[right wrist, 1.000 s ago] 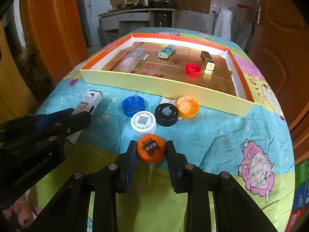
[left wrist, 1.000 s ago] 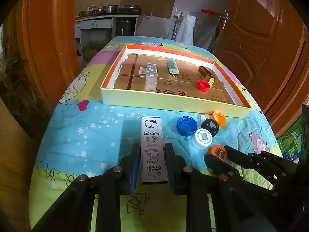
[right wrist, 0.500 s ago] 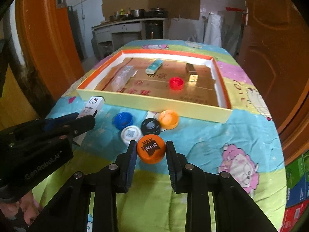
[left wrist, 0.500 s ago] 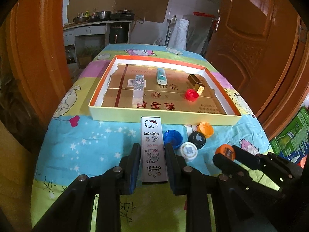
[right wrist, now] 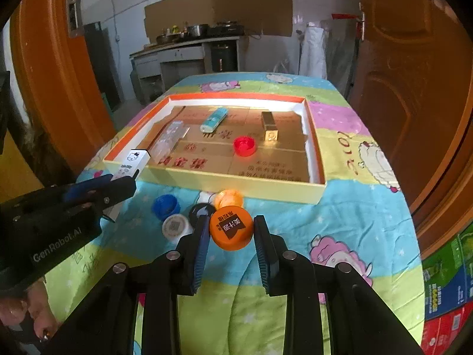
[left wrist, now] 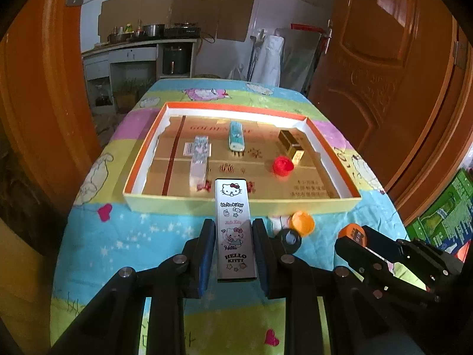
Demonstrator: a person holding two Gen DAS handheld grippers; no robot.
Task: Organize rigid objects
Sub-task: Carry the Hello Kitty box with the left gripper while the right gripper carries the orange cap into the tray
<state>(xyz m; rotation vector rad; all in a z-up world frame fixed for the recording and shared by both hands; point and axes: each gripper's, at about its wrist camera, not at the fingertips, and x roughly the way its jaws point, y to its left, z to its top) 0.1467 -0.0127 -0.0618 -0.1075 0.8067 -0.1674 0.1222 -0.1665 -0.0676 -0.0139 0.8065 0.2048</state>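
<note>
My left gripper (left wrist: 233, 230) is shut on a white Hello Kitty box (left wrist: 235, 227) and holds it above the cloth, its far end over the near wall of the shallow cardboard tray (left wrist: 242, 204). It also shows in the right wrist view (right wrist: 131, 162). My right gripper (right wrist: 232, 230) is shut on an orange bottle cap (right wrist: 232, 227), raised above the cloth; the cap also shows in the left wrist view (left wrist: 353, 233). The tray (right wrist: 266, 183) holds a red cap (right wrist: 244, 145), a clear box (right wrist: 168, 140), a teal tube (right wrist: 214, 119) and a gold box (right wrist: 269, 125).
Loose caps lie on the cloth before the tray: blue (right wrist: 166, 205), white (right wrist: 176, 227), black (right wrist: 201, 210) and a second orange one (right wrist: 229, 198). Orange wooden doors (right wrist: 414, 88) flank the table. A kitchen counter (right wrist: 183, 50) stands behind.
Both grippers have risen and moved toward the tray, each carrying its object. The Hello Kitty box now reaches over the tray's near wall.
</note>
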